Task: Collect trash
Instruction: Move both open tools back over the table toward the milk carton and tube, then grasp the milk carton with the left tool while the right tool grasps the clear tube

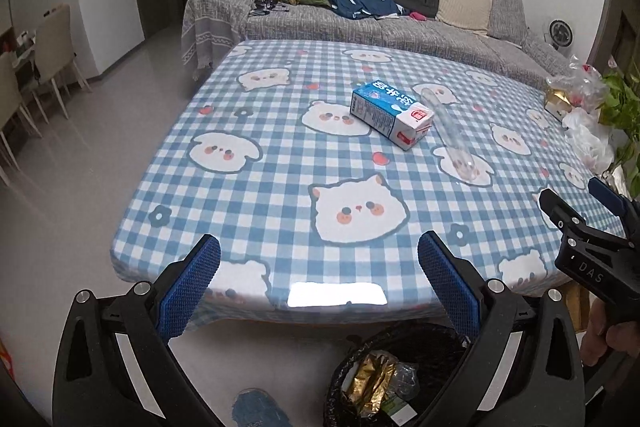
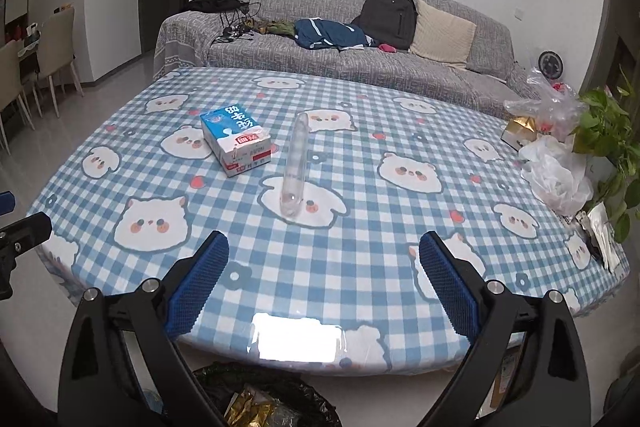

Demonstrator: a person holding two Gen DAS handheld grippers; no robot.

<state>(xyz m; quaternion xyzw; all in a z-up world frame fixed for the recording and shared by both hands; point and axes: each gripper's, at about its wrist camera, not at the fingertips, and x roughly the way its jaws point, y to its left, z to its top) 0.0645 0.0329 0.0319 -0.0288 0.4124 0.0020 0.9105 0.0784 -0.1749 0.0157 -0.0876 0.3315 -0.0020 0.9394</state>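
A blue and white milk carton (image 1: 391, 113) lies on its side on the checked tablecloth (image 1: 260, 195); it also shows in the right wrist view (image 2: 237, 139). A clear plastic tube (image 1: 450, 133) lies just right of it, also seen in the right wrist view (image 2: 295, 163). My left gripper (image 1: 319, 267) is open and empty above the table's near edge, over a black trash bin (image 1: 400, 375) with gold wrapping inside. My right gripper (image 2: 324, 263) is open and empty, short of the tube. The right gripper also shows in the left wrist view (image 1: 576, 203).
A heap of plastic bags (image 2: 556, 163) and a green plant (image 2: 608, 135) stand at the table's right edge. A grey sofa (image 2: 360, 67) with a backpack and clothes stands behind the table. Dining chairs (image 1: 52, 55) are at far left. The bin (image 2: 260, 403) stands below the near table edge.
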